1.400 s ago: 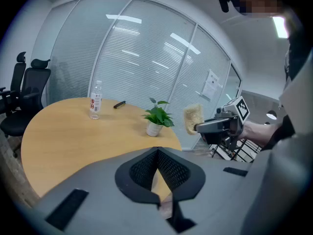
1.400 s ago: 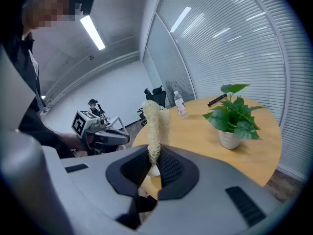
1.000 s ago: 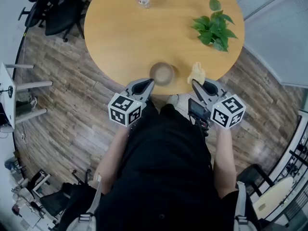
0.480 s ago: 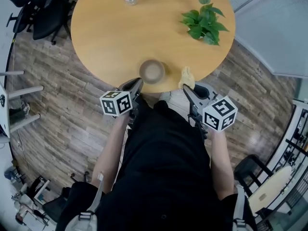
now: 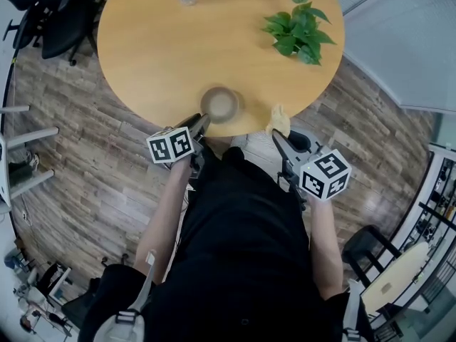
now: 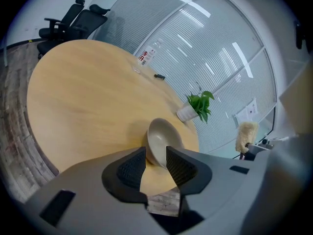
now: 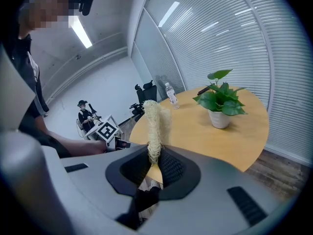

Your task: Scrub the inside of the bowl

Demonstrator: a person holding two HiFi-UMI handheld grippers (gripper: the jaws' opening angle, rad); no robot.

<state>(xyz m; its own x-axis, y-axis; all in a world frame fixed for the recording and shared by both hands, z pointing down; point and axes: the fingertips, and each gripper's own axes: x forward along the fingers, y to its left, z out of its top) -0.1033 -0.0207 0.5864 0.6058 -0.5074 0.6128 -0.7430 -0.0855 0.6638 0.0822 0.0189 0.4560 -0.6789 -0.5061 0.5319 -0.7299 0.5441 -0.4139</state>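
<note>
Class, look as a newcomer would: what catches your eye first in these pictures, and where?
A round wooden table dominates the head view's upper half, with a green potted plant at its far right. A beige bowl sits at its near edge, and the right tongs clamp a pale fibrous scrubber.

A round wooden desk (image 5: 164,41) stands on a grey-brown plank floor (image 5: 85,177), with black office chairs (image 5: 57,20) just beside it. Slatted blinds (image 7: 230,33) line the curved wall. A strip light (image 7: 80,32) glows on the ceiling.
</note>
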